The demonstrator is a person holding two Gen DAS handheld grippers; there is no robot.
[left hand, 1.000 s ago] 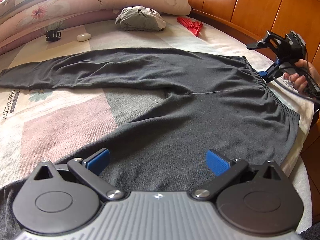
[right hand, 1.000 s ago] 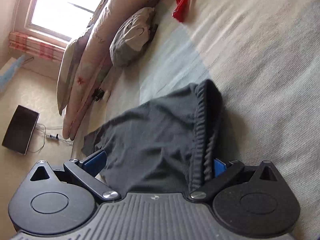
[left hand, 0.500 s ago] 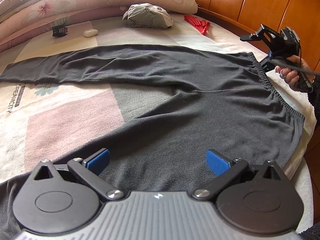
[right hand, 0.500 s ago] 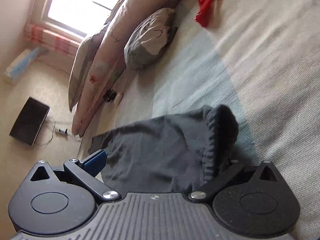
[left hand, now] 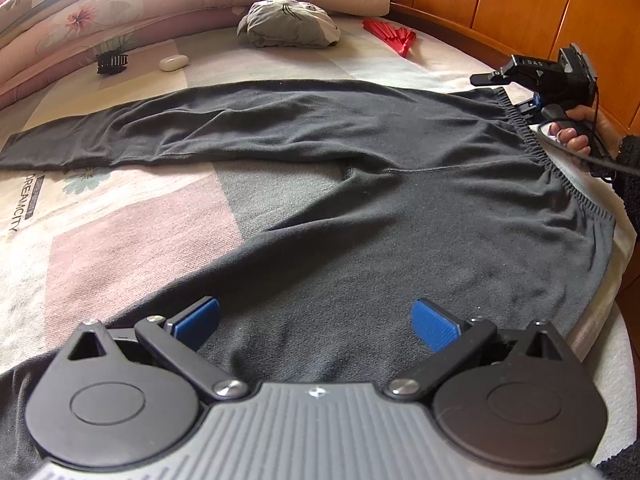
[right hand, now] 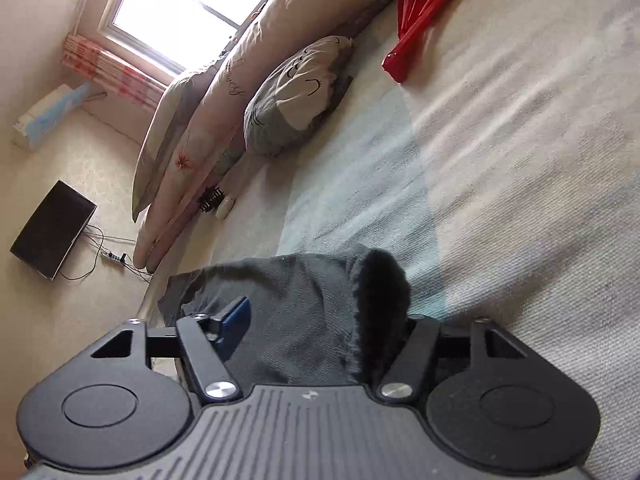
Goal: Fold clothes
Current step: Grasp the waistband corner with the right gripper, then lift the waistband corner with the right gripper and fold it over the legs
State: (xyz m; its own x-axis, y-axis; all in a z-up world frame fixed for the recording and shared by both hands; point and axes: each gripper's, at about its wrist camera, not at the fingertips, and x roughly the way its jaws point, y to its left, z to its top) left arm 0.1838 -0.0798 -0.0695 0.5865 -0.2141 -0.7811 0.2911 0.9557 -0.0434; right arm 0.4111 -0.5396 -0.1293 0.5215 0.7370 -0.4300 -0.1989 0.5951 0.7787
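Waistband of trousers (right hand: 376, 304) hides right gripper (right hand: 320, 320) far finger; jaws closing, pinch unconfirmed. Left gripper (left hand: 316, 320) spread.

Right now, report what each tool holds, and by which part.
Left tool: open, nothing held. Right tool: jaws have just been closing around the waistband corner of the trousers, no firm hold yet.

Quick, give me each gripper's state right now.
Left gripper: open, above the dark trousers, holding nothing.
Right gripper: jaws just closing around the trousers' waistband; grip cannot be told.
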